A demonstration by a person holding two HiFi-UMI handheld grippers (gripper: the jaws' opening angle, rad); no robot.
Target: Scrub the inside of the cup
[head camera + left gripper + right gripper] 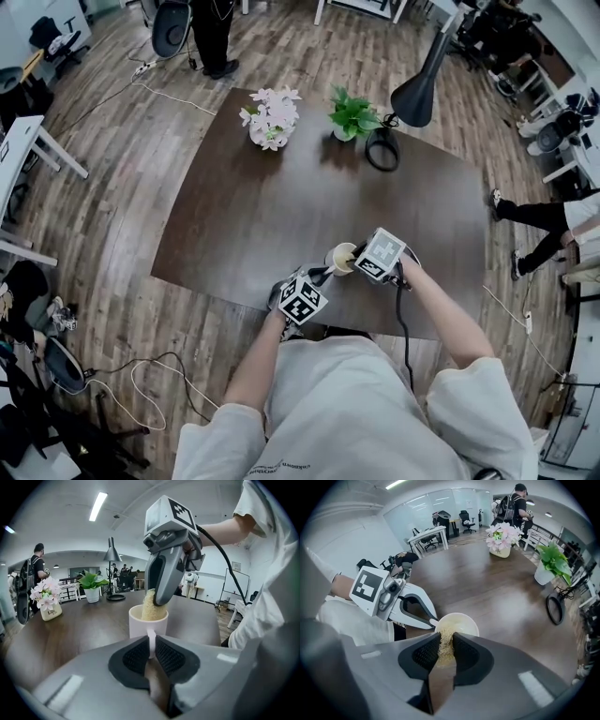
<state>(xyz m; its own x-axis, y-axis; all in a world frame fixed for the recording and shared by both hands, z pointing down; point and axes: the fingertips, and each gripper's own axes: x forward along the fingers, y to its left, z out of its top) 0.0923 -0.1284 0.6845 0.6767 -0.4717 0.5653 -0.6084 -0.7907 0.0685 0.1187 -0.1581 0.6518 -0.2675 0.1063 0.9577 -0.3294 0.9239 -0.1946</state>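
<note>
A white cup stands on the dark brown table near its front edge. My left gripper is shut on the cup's handle, and the cup's wall rises just beyond the jaws. My right gripper is shut on a yellowish fibrous scrubber. The scrubber hangs down into the cup's mouth. From the head view both grippers, left and right, meet at the cup.
At the far side of the table stand a pot of pink flowers, a green plant and a black lamp with a ring base. A person stands beyond the table. Cables lie on the wooden floor.
</note>
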